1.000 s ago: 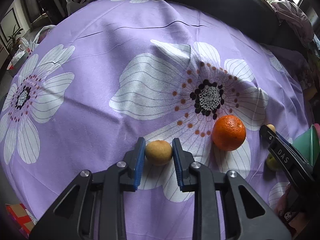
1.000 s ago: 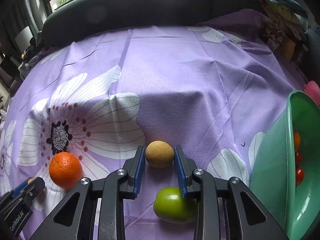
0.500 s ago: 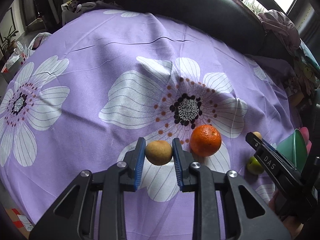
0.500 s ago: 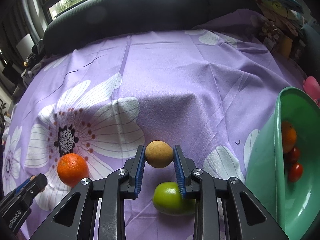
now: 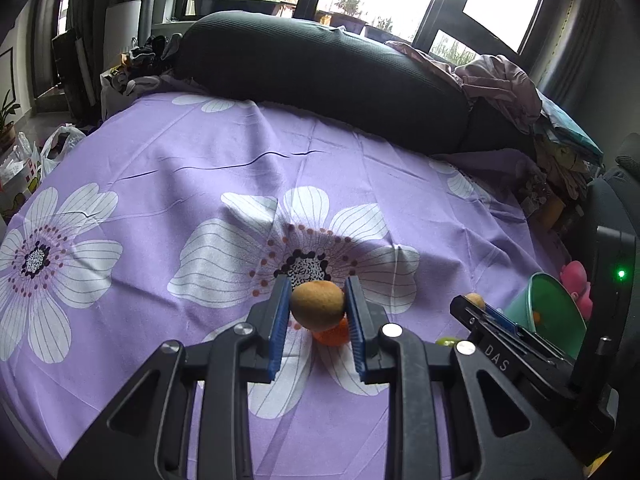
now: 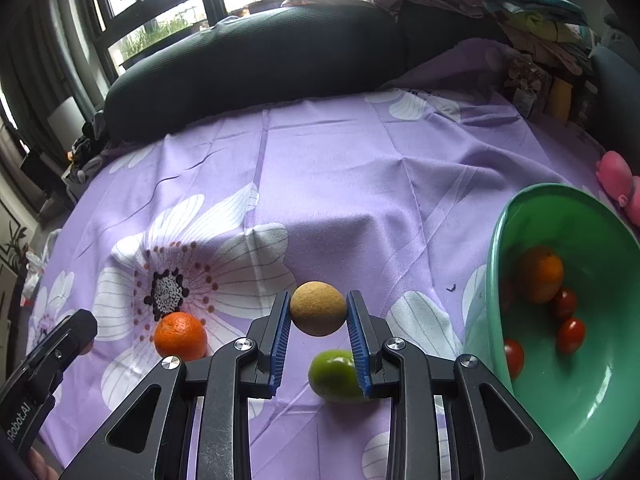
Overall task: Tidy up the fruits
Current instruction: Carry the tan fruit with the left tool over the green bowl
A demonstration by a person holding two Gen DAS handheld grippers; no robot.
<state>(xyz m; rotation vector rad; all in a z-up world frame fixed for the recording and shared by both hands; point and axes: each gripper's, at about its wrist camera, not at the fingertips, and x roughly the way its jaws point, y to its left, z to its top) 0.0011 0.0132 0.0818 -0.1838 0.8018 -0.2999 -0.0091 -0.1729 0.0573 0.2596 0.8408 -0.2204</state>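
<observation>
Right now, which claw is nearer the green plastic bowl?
Right. Right claw sits beside the green plastic bowl; left claw is farther off, beyond the round orange fruit.

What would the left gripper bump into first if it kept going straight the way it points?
Probably the orange on the purple flowered sheet. The left gripper, shut on a small tan fruit, points down at the sheet, and the orange peeks out just behind that fruit. Depth is hard to judge, so it might only reach sheet.

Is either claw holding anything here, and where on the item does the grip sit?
Both are. The left claw pinches a small tan round fruit across its widest middle, pads on opposite sides. The right claw holds a second tan fruit the same way.
</observation>
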